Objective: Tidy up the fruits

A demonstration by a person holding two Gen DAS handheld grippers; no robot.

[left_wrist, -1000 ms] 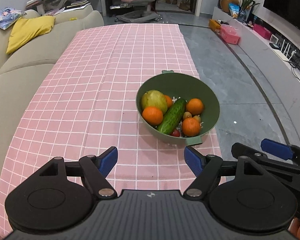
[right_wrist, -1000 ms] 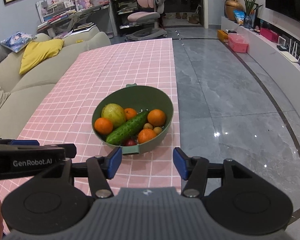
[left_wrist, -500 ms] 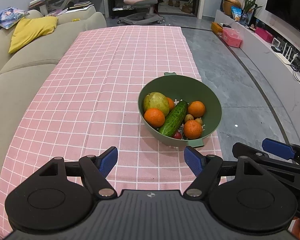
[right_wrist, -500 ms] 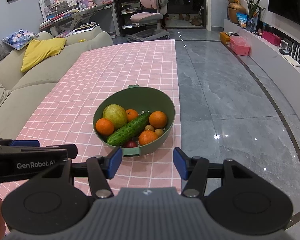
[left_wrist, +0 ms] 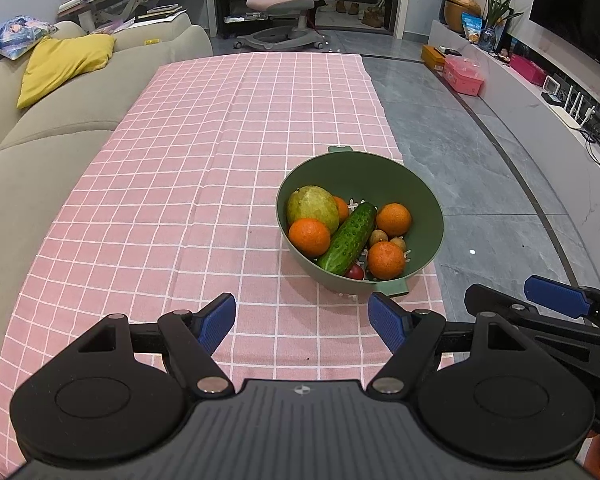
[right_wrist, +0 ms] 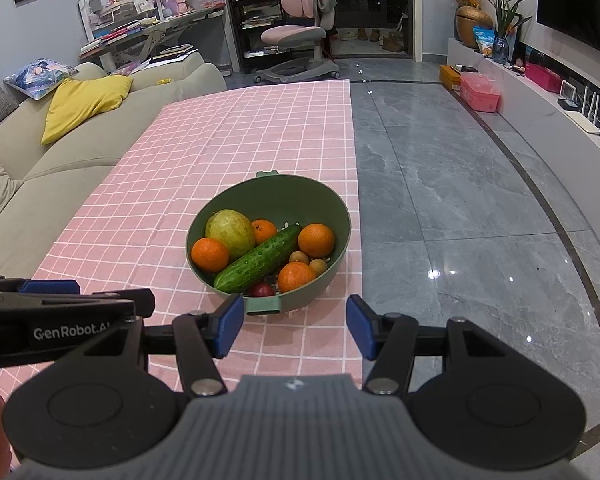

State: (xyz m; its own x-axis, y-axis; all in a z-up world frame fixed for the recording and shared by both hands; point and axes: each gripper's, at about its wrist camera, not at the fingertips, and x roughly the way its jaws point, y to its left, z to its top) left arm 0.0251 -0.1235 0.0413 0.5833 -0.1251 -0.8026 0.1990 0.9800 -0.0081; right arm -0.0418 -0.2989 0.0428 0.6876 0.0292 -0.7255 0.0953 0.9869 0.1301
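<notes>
A green bowl point(left_wrist: 420, 196) point(right_wrist: 324, 200) stands near the right edge of the pink checked tablecloth point(left_wrist: 180, 184) point(right_wrist: 204, 144). In it lie a cucumber point(left_wrist: 348, 238) point(right_wrist: 260, 258), a yellow-green mango point(left_wrist: 312, 208) point(right_wrist: 230, 229), several oranges point(left_wrist: 309, 237) point(right_wrist: 209, 255), small brown fruits point(left_wrist: 379, 236) and a red one point(left_wrist: 355, 272). My left gripper point(left_wrist: 302, 322) is open and empty, short of the bowl and to its left. My right gripper point(right_wrist: 295, 326) is open and empty, just short of the bowl's near handle point(right_wrist: 263, 305).
A beige sofa point(left_wrist: 40, 128) with a yellow cushion point(left_wrist: 66, 66) runs along the table's left. Grey tiled floor point(right_wrist: 460, 200) lies to the right. A pink chair point(right_wrist: 296, 36) and a desk stand beyond the far end. Each gripper shows at the edge of the other's view.
Both grippers have risen and tilted slightly, so the bowl sits a little lower and nearer in both views. Jaws stay open. Nothing in the bowl moved.
</notes>
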